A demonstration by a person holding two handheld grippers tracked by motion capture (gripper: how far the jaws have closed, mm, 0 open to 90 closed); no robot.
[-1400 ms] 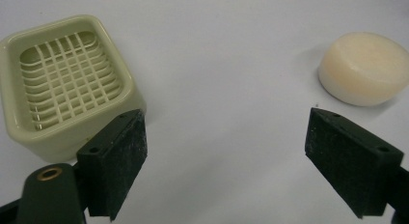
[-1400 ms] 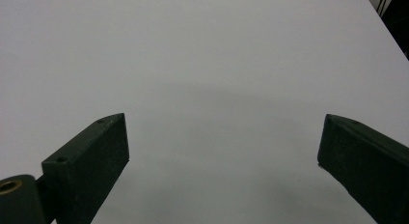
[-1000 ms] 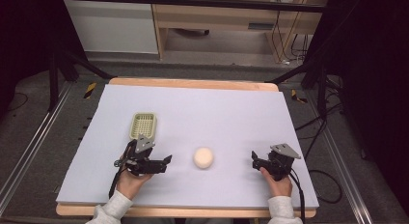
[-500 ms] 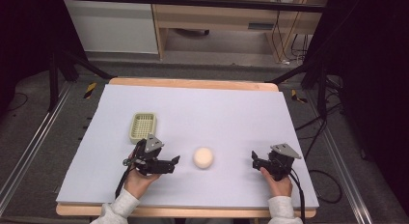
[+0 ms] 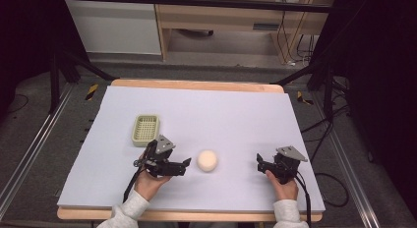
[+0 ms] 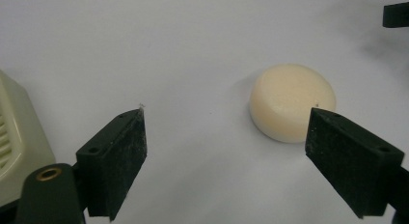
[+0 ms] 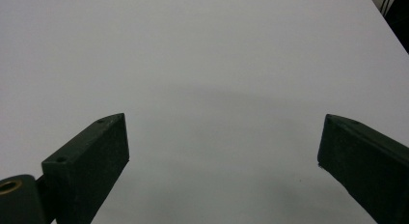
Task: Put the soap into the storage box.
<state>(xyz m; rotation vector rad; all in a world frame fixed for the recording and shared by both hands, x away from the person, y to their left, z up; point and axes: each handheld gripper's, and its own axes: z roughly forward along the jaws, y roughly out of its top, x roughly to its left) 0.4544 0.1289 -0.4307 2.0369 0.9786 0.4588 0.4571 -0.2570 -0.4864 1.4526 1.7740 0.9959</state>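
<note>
A round cream puck [image 5: 207,160] lies on the pale table sheet [image 5: 226,115], near the front and a little left of centre. My left gripper [image 5: 185,165] is just left of it, pointing at it, a short gap away. In the left gripper view the jaws stand wide open [image 6: 226,120], with the puck [image 6: 292,102] ahead near the right jaw and nothing between them. My right gripper [image 5: 259,163] rests open at the front right, some way from the puck. Its jaws [image 7: 222,122] frame bare sheet.
A small light-green slotted tray [image 5: 146,129] sits behind and left of the left gripper; its corner [image 6: 14,137] is at the left edge of the left gripper view. The table's wooden front edge [image 5: 196,215] is close to both hands. Shelving and cables stand beyond the table.
My left gripper has slid right, away from the green tray and toward the puck. The right gripper and the puck have stayed put.
</note>
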